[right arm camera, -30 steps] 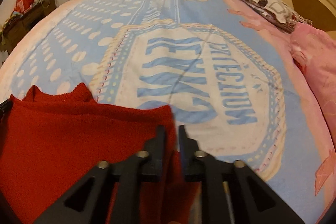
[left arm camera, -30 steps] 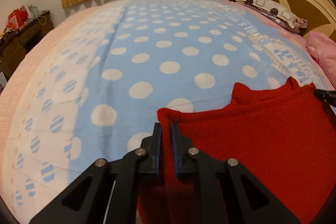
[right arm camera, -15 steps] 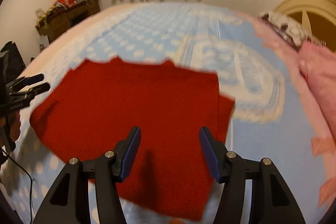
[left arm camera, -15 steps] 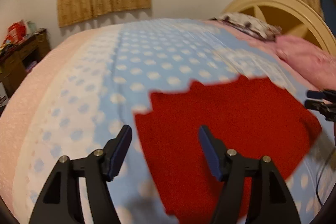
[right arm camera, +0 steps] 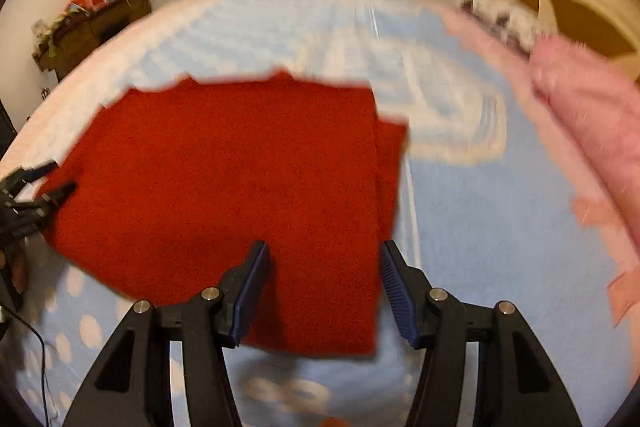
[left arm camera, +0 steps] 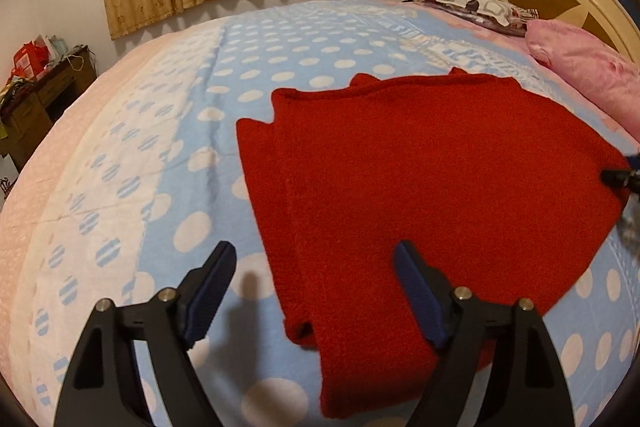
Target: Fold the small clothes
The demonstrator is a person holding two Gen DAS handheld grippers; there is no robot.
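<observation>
Red knitted garment lies folded on the bed, both grippers spread wide and empty.

The soft red knitted garment looks light, limp and fuzzy, so it should grip easily at an edge or corner. It rests flat on the blue polka-dot bedspread, layered edges showing at one side. The left gripper and right gripper hover above its near edge.

Bed under blue polka-dot blanket. Red folded garment flat at near right. Pink pillow and patterned pillow far right by headboard.
</observation>
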